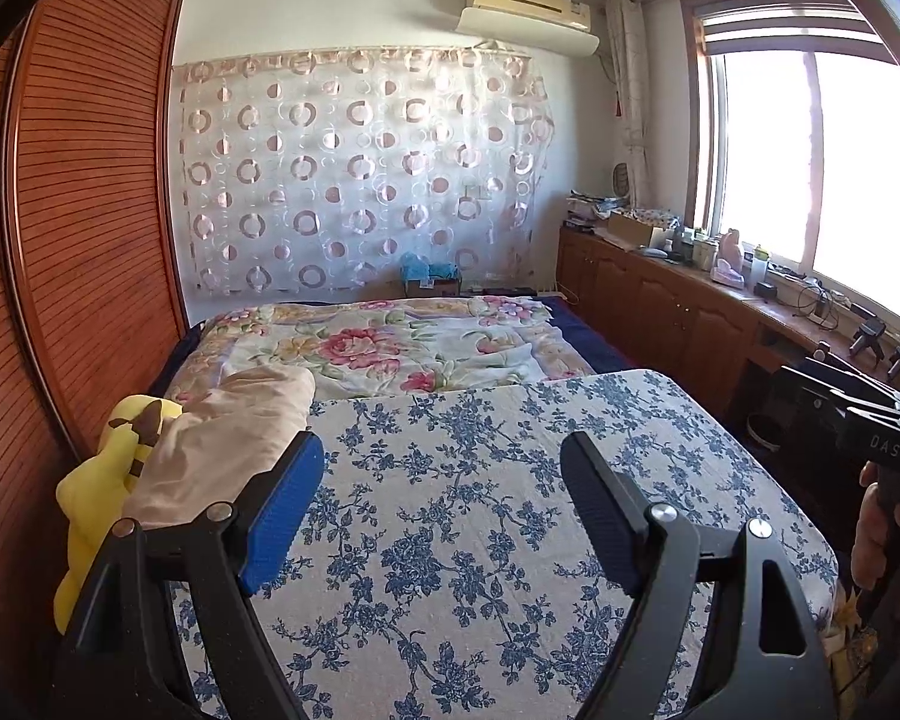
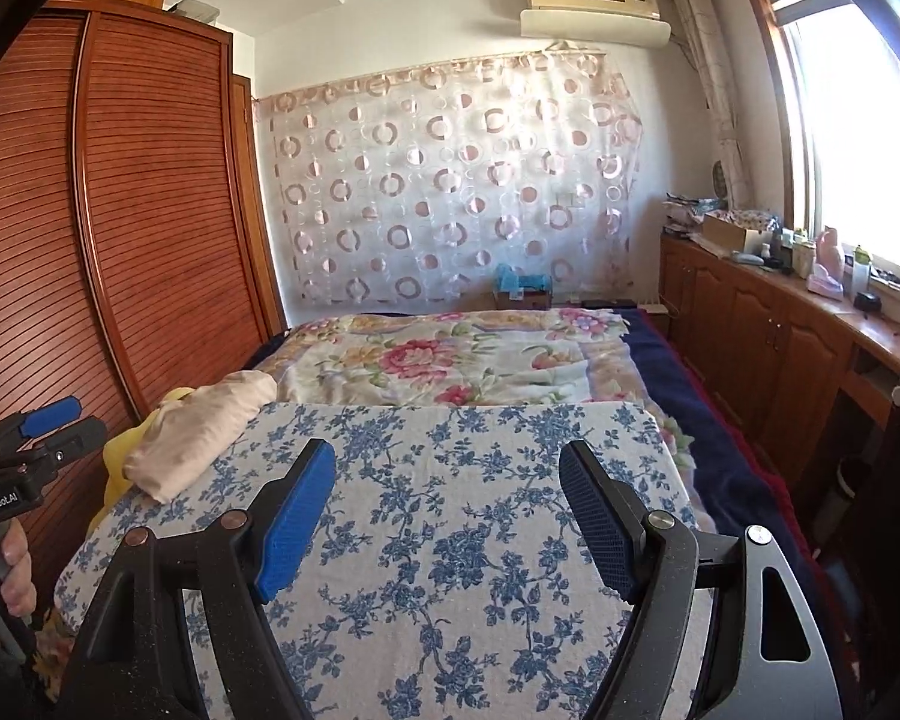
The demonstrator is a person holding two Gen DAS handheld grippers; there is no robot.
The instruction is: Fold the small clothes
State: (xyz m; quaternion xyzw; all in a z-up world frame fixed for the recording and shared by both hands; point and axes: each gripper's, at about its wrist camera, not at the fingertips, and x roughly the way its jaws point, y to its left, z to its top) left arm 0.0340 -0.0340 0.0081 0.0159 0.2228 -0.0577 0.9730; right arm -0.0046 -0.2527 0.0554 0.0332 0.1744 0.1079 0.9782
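I hold both grippers above the blue-flowered board (image 1: 498, 480), pointing toward the bed (image 1: 402, 342). My left gripper (image 1: 444, 510) stands with jaws wide apart and nothing between them; my right gripper (image 2: 450, 516) is likewise spread and empty. The clothes, a pale pink bundle (image 2: 198, 426), lie at the board's far left corner, resting partly on a yellow plush (image 1: 102, 480). Neither gripper touches the bundle.

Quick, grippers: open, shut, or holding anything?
Left gripper: open, holding nothing.
Right gripper: open, holding nothing.
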